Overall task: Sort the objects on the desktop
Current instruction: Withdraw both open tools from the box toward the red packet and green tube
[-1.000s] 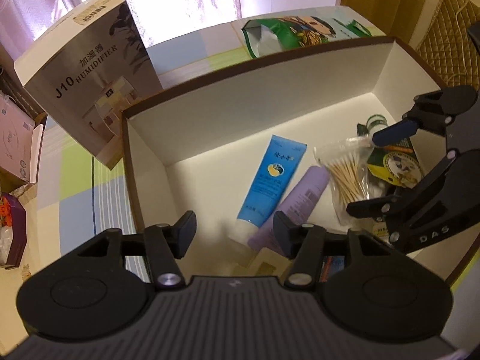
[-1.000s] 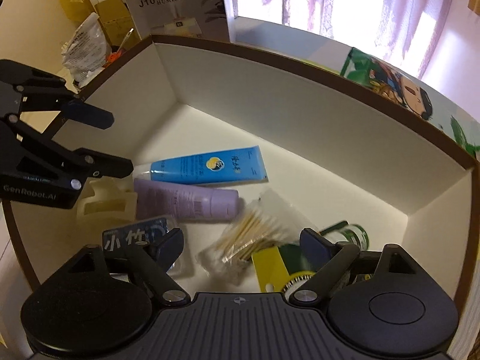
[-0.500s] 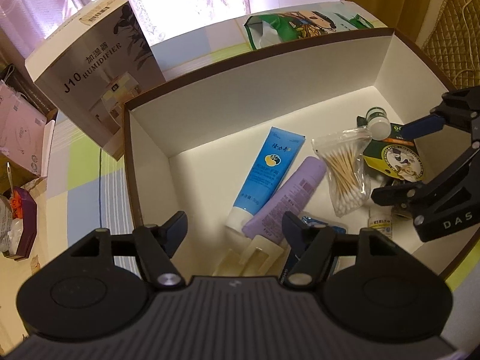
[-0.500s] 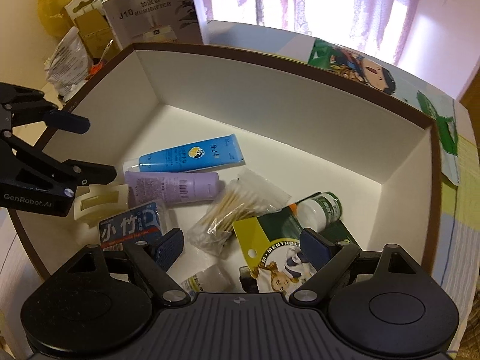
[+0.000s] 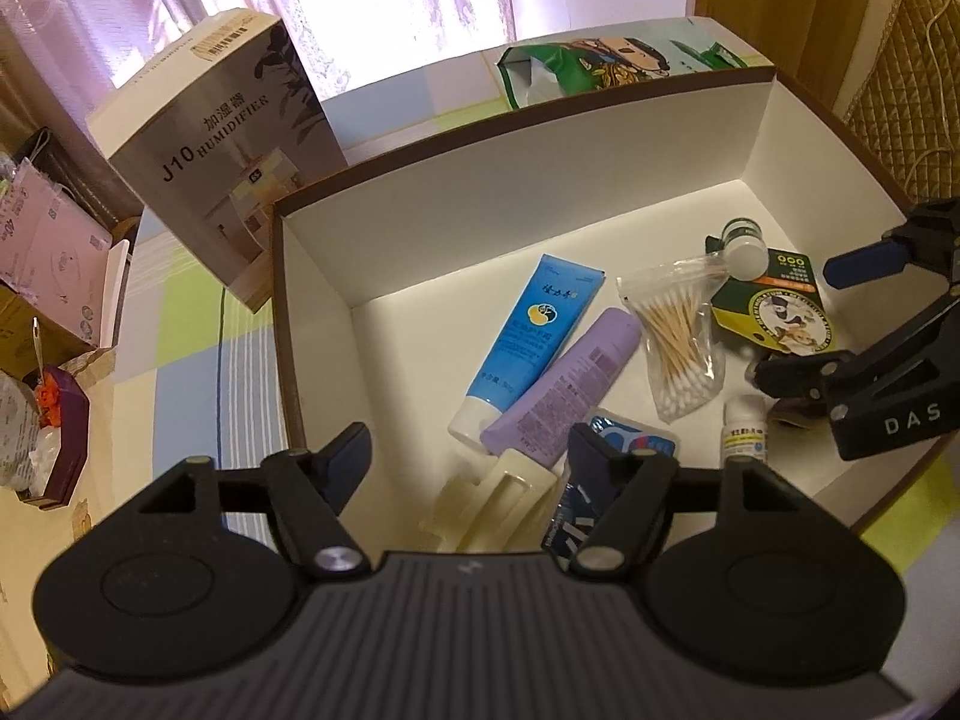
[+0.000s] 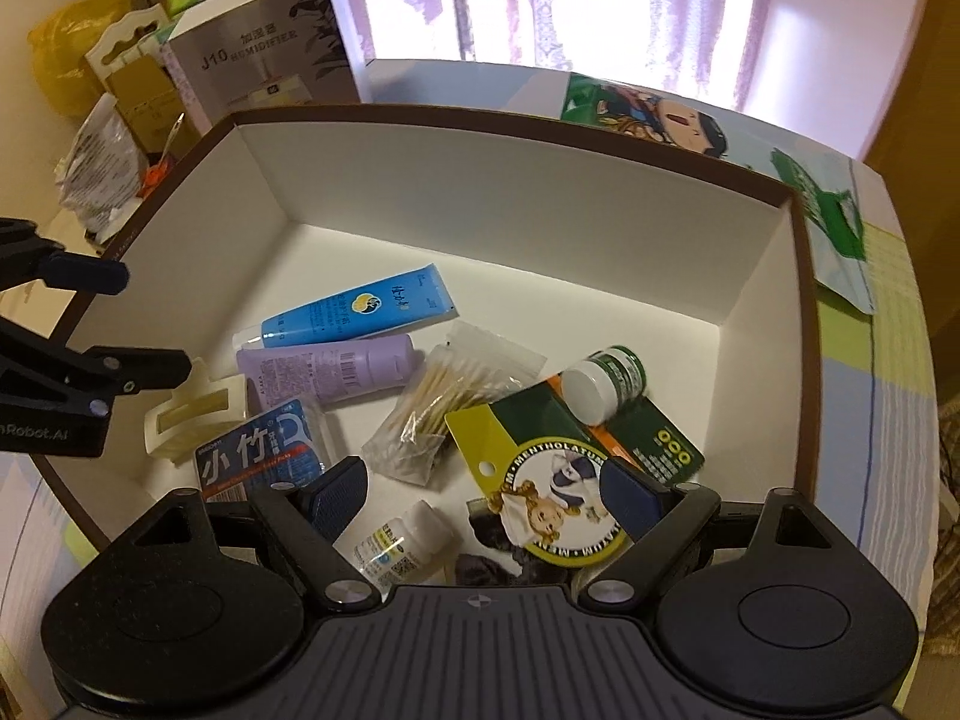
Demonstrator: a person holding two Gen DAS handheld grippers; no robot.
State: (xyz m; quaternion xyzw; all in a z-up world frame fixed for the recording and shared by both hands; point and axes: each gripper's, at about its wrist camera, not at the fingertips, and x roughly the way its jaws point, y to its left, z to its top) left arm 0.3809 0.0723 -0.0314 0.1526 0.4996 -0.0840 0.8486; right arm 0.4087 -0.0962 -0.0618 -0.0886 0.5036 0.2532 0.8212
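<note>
Tubes are lying side by side in the brown-rimmed box (image 5: pixel 282 324) — blue tube (image 5: pixel 528 336) and purple tube (image 5: pixel 564 384), caps pointing toward the left gripper (image 5: pixel 468 450), whose jaws have just been opening, holding nothing. Cotton swabs (image 5: pixel 678 330), cream clip (image 5: pixel 486 498) and floss pack (image 6: pixel 264 450) are crowding them; the right gripper (image 6: pixel 480 492) is hovering wide, empty.

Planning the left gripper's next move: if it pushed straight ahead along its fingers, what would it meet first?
Probably the cream plastic hair claw clip on the floor of the brown-rimmed white box, lying between the open, empty fingers of the left gripper. Depth is unclear; the purple tube lies just beyond.
</note>
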